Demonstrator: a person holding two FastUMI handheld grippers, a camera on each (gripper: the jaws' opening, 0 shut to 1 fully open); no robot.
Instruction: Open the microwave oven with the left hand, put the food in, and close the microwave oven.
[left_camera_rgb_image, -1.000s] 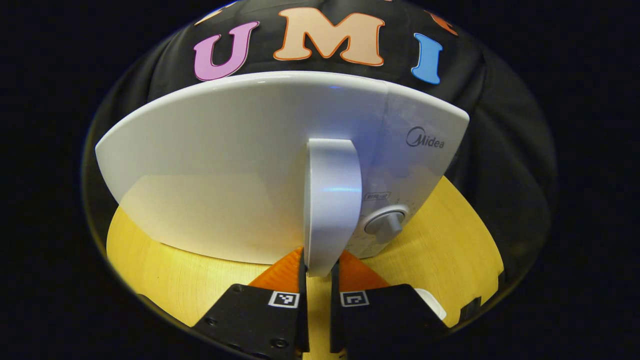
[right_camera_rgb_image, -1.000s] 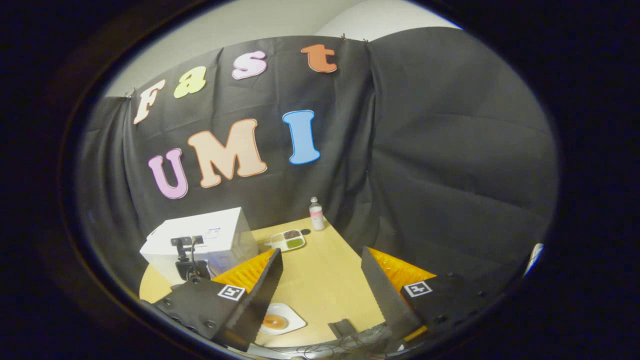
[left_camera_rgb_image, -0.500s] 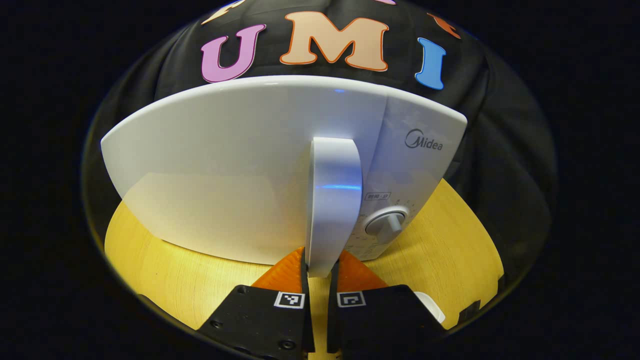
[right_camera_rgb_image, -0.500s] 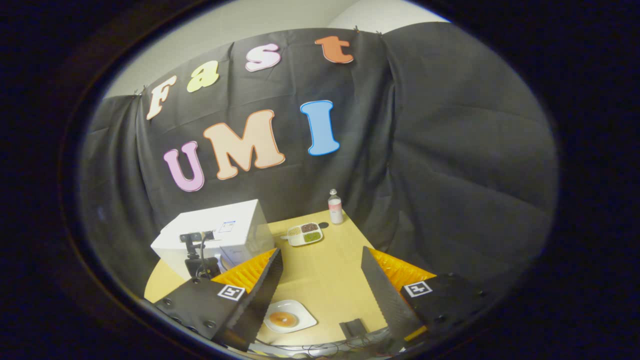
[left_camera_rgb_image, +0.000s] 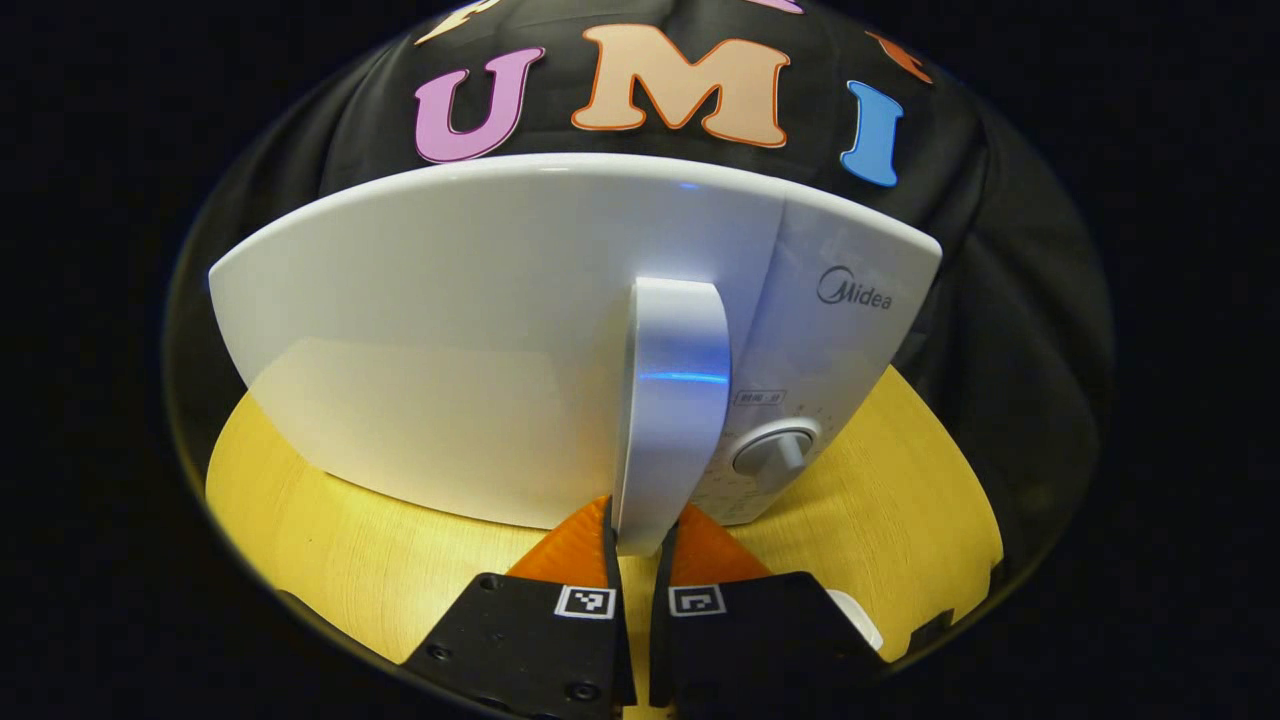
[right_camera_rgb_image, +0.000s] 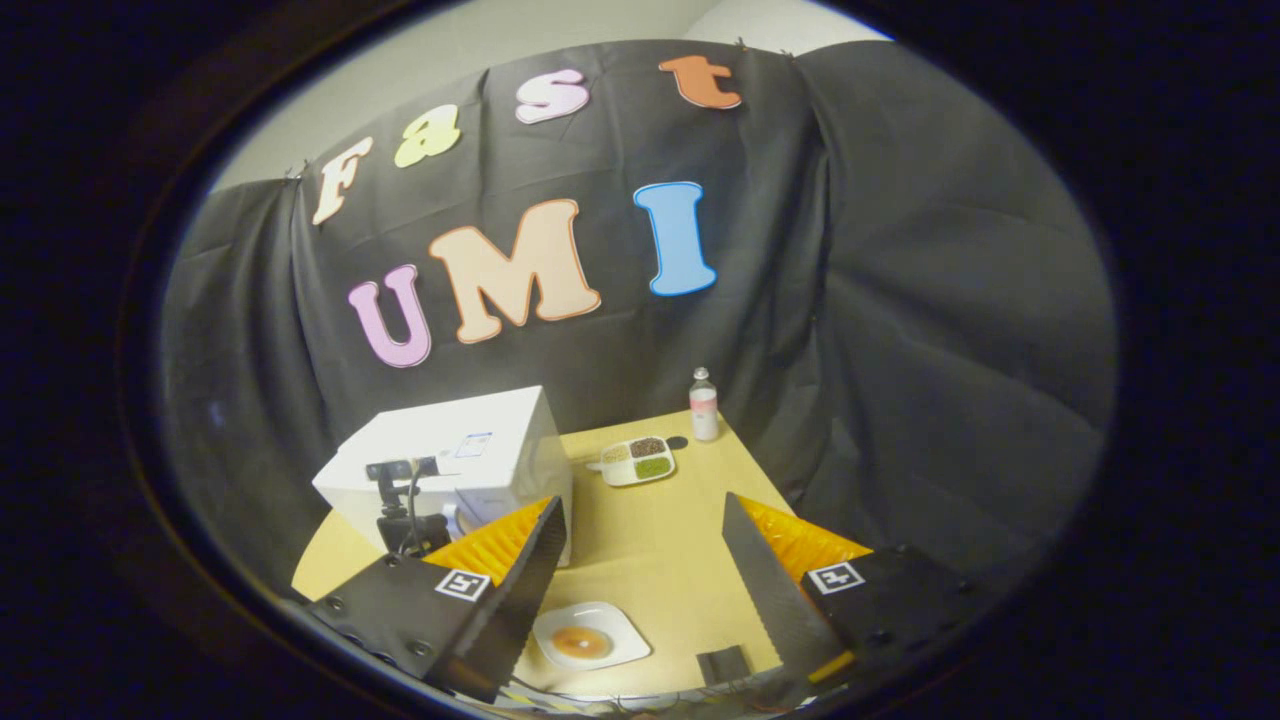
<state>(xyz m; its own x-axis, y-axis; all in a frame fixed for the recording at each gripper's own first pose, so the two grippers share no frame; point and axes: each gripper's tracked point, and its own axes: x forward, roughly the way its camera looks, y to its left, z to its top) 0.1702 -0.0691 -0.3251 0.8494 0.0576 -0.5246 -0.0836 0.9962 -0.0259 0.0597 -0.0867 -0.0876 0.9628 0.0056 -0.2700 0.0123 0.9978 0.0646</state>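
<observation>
The microwave (left_camera_rgb_image: 480, 340) is sitting on the yellow table (left_camera_rgb_image: 340, 560), right in front of your left gripper (left_camera_rgb_image: 637, 540), its white door facing you and looking shut against the body. You're pinching the handle (left_camera_rgb_image: 670, 410) with that gripper: the upright white bar is running down between your two fingers, and its lower end is sitting squarely in the narrow gap, one finger (left_camera_rgb_image: 570, 545) pressing on its left side and the other on its right. Just right of the handle, the round dial (left_camera_rgb_image: 775, 450) is showing on the control panel, clear of your fingers. A bit of white plate rim (left_camera_rgb_image: 860, 620) is peeking out beside your right-hand finger.

Over in the right gripper view, you're holding your right gripper (right_camera_rgb_image: 640, 560) high and back from the table, its fingers spread wide with nothing between them. Down below it, the plate (right_camera_rgb_image: 590, 636) with the round brownish food (right_camera_rgb_image: 582, 642) is lying on the near part of the table (right_camera_rgb_image: 650, 540), framed in the gap between the fingers but well under them, not touching either. The microwave (right_camera_rgb_image: 450, 455) is standing at the left of the table, and your left gripper (right_camera_rgb_image: 405, 515) is sitting at its front. Farther back, a divided tray (right_camera_rgb_image: 638, 460) is resting near the far edge, and a small bottle (right_camera_rgb_image: 704, 405) is standing upright just beyond it.
</observation>
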